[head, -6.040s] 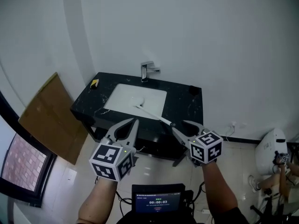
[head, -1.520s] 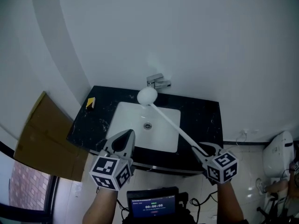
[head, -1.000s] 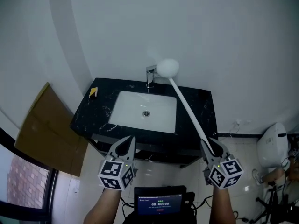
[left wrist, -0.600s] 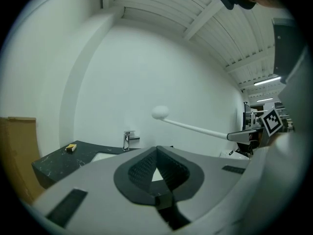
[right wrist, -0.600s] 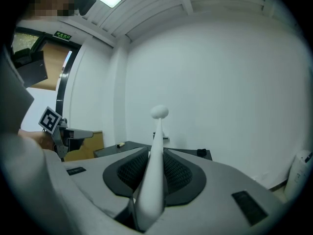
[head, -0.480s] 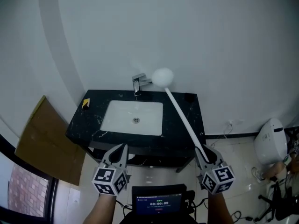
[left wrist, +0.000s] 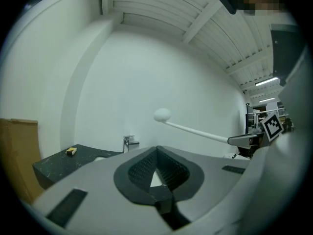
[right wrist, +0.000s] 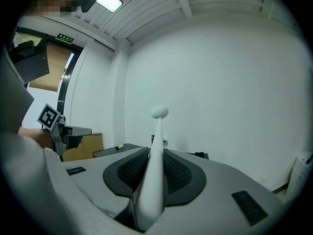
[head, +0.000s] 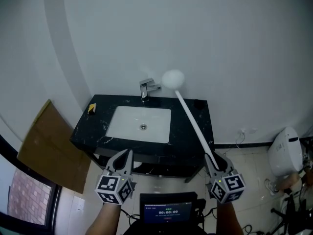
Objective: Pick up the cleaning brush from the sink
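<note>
Grey right tongs (right wrist: 156,154) are pinching the brush (right wrist: 157,131) near the end of its white handle, with the pads pressing on both sides. With that grip the whole shaft runs out ahead, so the round head (head: 172,79) stands high, above the tap (head: 145,88) and well clear of the sink (head: 124,116). Whether the head touches the wall cannot be told. Judgement: the pickup looks complete, but a long shaft pinched at one end may swing or droop. Left tongs (left wrist: 157,151) are pressed together with nothing between them. They are held level and well apart to the left, probably to stay out of the brush's way. The black tabletop (head: 93,126) carries a small yellow item (head: 91,108) at its left rear.
</note>
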### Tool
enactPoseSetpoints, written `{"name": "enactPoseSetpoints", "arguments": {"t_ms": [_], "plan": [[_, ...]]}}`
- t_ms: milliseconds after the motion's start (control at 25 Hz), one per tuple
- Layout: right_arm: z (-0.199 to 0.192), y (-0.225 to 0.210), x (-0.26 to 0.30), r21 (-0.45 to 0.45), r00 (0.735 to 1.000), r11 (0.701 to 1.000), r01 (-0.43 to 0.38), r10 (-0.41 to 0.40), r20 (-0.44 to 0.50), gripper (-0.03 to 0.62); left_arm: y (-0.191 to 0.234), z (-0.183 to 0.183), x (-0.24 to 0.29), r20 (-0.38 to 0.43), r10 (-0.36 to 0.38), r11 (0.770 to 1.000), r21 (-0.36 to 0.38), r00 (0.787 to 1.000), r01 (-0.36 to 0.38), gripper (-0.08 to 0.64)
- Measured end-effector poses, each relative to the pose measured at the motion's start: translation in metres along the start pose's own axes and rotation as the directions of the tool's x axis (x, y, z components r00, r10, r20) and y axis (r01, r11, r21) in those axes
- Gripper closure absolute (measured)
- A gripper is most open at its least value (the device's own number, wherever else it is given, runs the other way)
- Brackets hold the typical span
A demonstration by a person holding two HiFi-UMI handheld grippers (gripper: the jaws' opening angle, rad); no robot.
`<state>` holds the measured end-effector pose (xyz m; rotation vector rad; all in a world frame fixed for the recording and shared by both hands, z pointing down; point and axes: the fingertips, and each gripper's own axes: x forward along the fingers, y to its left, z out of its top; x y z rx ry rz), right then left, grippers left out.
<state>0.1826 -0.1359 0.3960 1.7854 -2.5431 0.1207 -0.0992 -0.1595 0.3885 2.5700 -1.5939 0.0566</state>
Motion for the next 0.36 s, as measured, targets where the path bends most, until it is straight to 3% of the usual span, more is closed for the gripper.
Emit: {"name": "enactPoseSetpoints", "arguments": {"t_ms": [360], "plan": [[0.0037, -0.009, -0.0012, -0.002, 1.0, 1.0, 0.0, 0.0, -0.006, 0.506, -0.0057, 0.0025, 0.0065, 0.002, 0.003, 1.0, -0.013, 1.0, -0.003, 0.552]]}}
